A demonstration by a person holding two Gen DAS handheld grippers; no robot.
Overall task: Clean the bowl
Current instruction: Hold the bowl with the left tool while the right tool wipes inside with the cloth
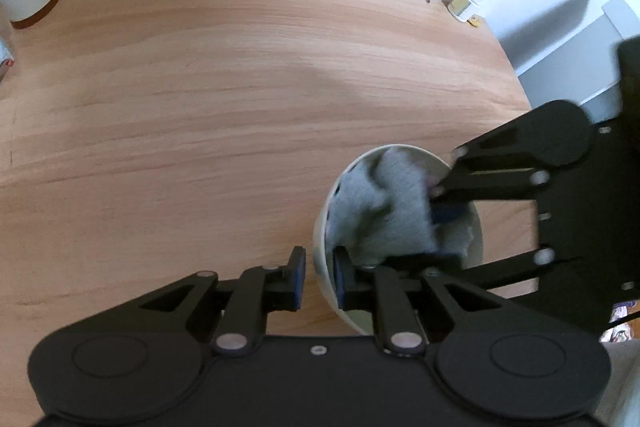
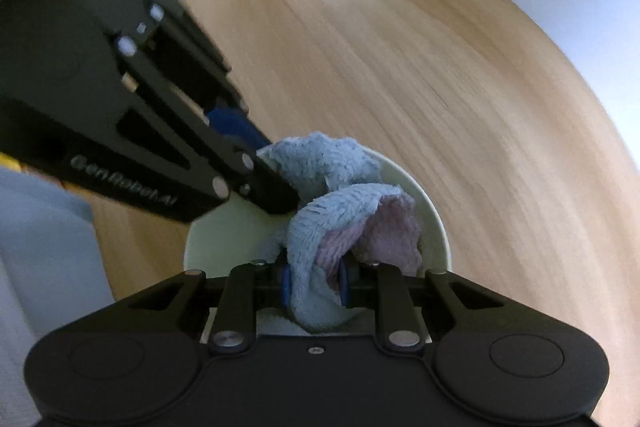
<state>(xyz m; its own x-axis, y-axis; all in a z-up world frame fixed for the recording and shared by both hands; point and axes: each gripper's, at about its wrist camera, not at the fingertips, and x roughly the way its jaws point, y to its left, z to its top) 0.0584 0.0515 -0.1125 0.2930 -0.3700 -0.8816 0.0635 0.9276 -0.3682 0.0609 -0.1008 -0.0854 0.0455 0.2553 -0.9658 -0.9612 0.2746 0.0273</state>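
Left gripper [image 1: 318, 281] astride bowl [image 1: 326, 291] rim, bare table [image 1: 200, 107] beyond.

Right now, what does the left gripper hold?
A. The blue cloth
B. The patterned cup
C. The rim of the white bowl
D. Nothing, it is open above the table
C: in the left wrist view the left gripper has one pad outside and one inside the wall of the white bowl, while the right gripper holds the blue cloth inside it.
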